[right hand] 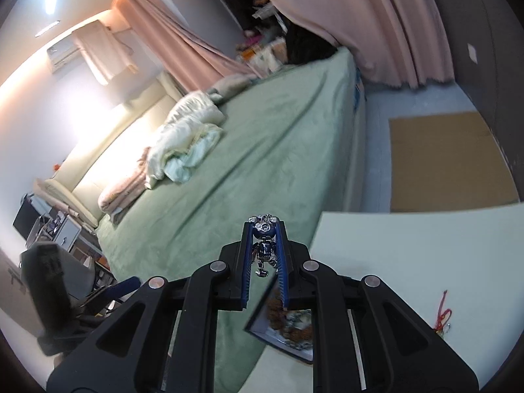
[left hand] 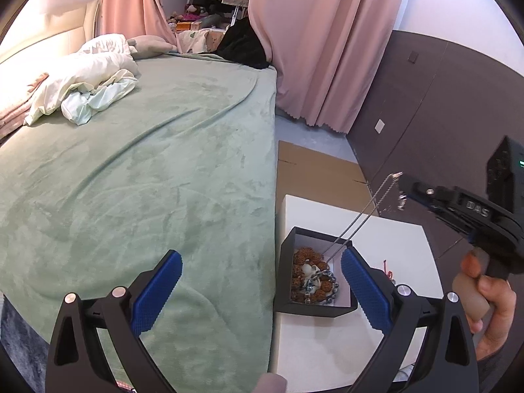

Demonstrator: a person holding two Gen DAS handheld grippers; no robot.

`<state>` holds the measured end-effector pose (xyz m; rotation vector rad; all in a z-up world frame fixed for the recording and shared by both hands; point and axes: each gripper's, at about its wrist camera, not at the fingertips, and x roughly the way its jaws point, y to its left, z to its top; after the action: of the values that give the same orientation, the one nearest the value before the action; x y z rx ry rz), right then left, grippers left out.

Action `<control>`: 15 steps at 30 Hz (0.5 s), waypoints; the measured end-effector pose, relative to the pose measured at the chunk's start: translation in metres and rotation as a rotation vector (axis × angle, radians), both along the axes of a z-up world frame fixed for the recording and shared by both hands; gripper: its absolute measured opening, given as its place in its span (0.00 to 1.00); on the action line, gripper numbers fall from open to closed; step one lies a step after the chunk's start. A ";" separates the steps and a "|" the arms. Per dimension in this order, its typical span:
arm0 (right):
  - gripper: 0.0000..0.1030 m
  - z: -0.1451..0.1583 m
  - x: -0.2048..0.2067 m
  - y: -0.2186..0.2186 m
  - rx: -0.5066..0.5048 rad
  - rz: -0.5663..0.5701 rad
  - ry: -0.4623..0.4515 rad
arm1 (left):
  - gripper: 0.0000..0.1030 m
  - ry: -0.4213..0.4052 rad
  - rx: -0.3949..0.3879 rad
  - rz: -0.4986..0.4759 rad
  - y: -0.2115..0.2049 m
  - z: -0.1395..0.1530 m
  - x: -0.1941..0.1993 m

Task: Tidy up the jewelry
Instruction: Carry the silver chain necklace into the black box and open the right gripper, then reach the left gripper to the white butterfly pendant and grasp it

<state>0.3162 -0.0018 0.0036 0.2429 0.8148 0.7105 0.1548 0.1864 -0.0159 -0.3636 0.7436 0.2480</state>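
Pinching a silver charm (right hand: 263,245), the right gripper (right hand: 264,229) is trailing its chain (left hand: 363,213) into the box (left hand: 314,275) on the bench (left hand: 393,239); lowering slowly should coil it. Left fingers (left hand: 157,291) are gaping wide, empty.

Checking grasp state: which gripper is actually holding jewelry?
The right gripper: its jaws pinch the silver figurine pendant. The left gripper gapes empty.

Both wrist views: bed (left hand: 147,170), box (left hand: 314,308)
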 end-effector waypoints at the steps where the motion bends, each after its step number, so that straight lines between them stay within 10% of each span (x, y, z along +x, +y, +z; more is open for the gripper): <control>1: 0.14 -0.002 0.003 -0.001 0.003 0.005 0.008 | 0.92 0.001 -0.002 0.002 0.000 -0.001 0.002; 15: 0.32 -0.047 0.013 -0.010 -0.067 -0.003 0.142 | 0.92 0.008 0.012 -0.016 -0.014 -0.003 0.008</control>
<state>0.3295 -0.0120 -0.0435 0.2358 0.9721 0.6672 0.1623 0.1719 -0.0186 -0.3449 0.7521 0.2390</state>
